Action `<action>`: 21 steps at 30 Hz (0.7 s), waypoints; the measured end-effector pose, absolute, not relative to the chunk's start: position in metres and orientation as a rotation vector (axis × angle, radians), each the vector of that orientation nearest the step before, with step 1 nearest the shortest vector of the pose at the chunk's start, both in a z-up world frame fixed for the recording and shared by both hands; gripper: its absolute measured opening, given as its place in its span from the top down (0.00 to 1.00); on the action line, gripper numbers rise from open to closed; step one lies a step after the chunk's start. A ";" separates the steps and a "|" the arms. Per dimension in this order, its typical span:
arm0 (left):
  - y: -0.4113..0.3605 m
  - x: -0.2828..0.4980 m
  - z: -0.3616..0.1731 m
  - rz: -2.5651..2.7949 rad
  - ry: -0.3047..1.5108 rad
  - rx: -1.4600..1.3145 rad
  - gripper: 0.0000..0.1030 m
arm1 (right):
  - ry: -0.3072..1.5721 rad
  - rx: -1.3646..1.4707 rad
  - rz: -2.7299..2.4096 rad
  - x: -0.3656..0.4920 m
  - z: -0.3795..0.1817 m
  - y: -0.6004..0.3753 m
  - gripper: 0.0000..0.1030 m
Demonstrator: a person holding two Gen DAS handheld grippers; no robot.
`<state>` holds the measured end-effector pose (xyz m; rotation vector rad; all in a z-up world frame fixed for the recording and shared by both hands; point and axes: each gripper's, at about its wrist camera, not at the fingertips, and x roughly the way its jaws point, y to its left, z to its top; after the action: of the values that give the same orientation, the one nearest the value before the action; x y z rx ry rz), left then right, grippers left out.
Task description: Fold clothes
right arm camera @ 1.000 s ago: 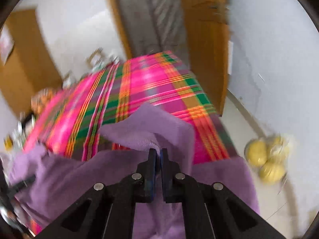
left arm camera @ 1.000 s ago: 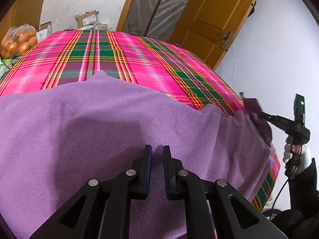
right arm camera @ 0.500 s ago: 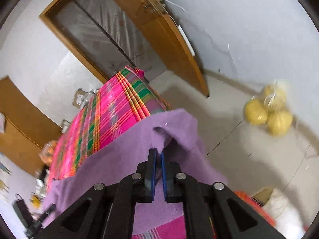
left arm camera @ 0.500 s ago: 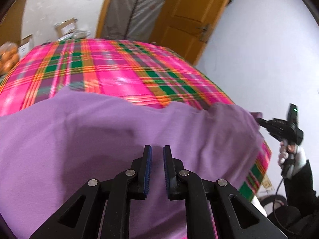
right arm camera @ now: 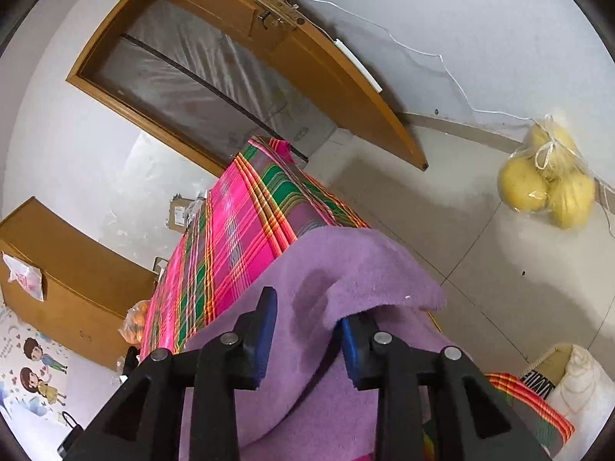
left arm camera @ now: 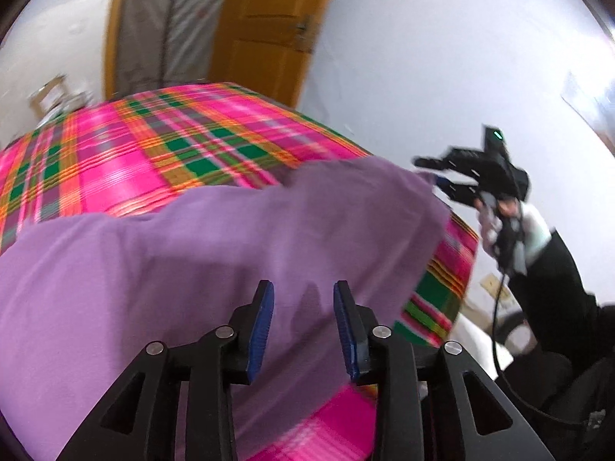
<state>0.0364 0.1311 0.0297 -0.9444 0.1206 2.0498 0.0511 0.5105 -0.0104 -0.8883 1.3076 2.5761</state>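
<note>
A: Both tongs, left [left arm camera: 303, 326] and right [right arm camera: 307, 340], are opening; the purple garment [left arm camera: 215, 246] lies between the pads, unclamped, on the plaid worktop [left arm camera: 153, 146].

B: We withdraw straight back, keeping the fold undisturbed.

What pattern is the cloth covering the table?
The table cloth is a pink, green and orange plaid; the left wrist view shows it best.

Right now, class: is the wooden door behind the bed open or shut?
Open. In the right wrist view the door swings clear of its frame, its latch free; grey plastic sheeting fills the doorway.
</note>
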 end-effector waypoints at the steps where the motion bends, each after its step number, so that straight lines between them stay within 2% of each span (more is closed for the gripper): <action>1: 0.137 0.041 0.030 2.029 0.144 -0.937 0.63 | 1.310 -0.888 2.579 0.051 -0.010 0.512 0.71; 6: 0.161 0.053 0.025 1.973 0.229 -0.937 0.62 | 1.310 -0.882 2.586 0.054 -0.011 0.517 0.81; 10: 0.176 0.053 0.011 1.978 0.307 -0.977 0.62 | 1.323 -0.894 2.576 0.051 -0.013 0.521 0.81; 11: 0.178 0.054 0.010 1.986 0.324 -0.971 0.65 | 1.330 -0.903 2.569 0.049 -0.014 0.522 0.81; 14: 0.183 0.055 0.009 1.998 0.350 -0.963 0.89 | 1.359 -0.945 2.536 0.040 -0.021 0.529 0.81; 16: 0.182 0.053 0.011 2.004 0.330 -0.963 0.93 | 1.368 -0.959 2.527 0.034 -0.024 0.533 0.83; 18: 0.181 0.051 0.014 2.017 0.317 -0.957 0.96 | 1.383 -0.943 2.534 0.031 -0.019 0.537 0.97; 21: 0.173 0.047 0.030 2.059 0.258 -0.908 0.97 | 1.367 -0.778 2.674 0.042 0.016 0.537 0.97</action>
<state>0.0467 0.1735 0.0305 -0.9081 0.2581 2.0595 0.0417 0.5367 0.0163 -0.7781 1.3668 2.6745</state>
